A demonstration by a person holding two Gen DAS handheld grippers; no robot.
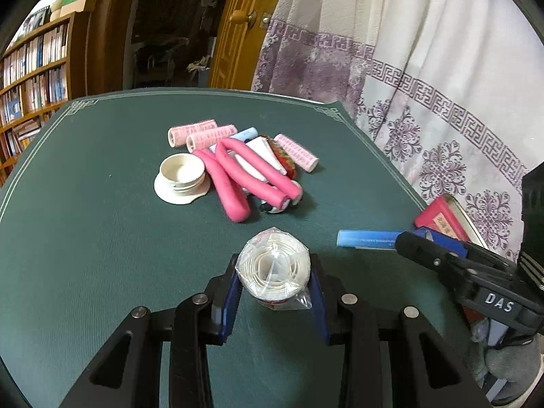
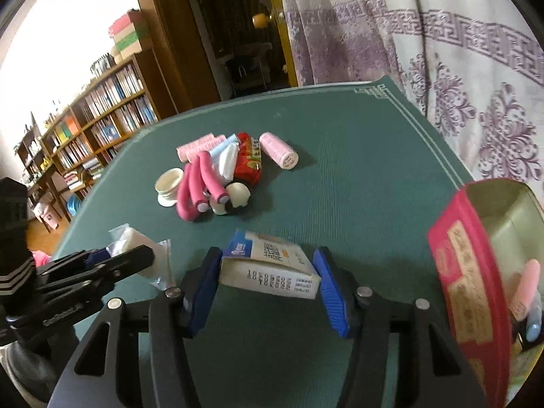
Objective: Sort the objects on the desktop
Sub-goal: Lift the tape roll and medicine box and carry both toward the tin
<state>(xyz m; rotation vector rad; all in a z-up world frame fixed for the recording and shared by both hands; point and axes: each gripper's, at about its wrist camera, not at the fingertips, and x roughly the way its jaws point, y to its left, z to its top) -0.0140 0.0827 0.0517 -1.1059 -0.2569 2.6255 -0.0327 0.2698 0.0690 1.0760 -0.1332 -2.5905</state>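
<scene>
My left gripper (image 1: pixel 274 273) is shut on a white roll in a clear plastic bag (image 1: pixel 274 265), just above the green table mat (image 1: pixel 85 204). My right gripper (image 2: pixel 268 273) is closed on a blue and white box (image 2: pixel 268 265); the box also shows in the left wrist view (image 1: pixel 367 239). A pile lies mid-table: pink foam curlers (image 1: pixel 238 176), pink roller curlers (image 1: pixel 200 134), a white lid (image 1: pixel 182 178), a red packet (image 2: pixel 250 165) and a pink thread spool (image 2: pixel 279 150). A red tin (image 2: pixel 472 272) stands open at the right with a pink curler (image 2: pixel 528 282) inside.
A patterned white and purple curtain (image 1: pixel 425 68) hangs to the right of the table. Bookshelves (image 2: pixel 102 108) and a doorway (image 1: pixel 170 34) lie beyond the far edge. The table's right edge runs close to the tin.
</scene>
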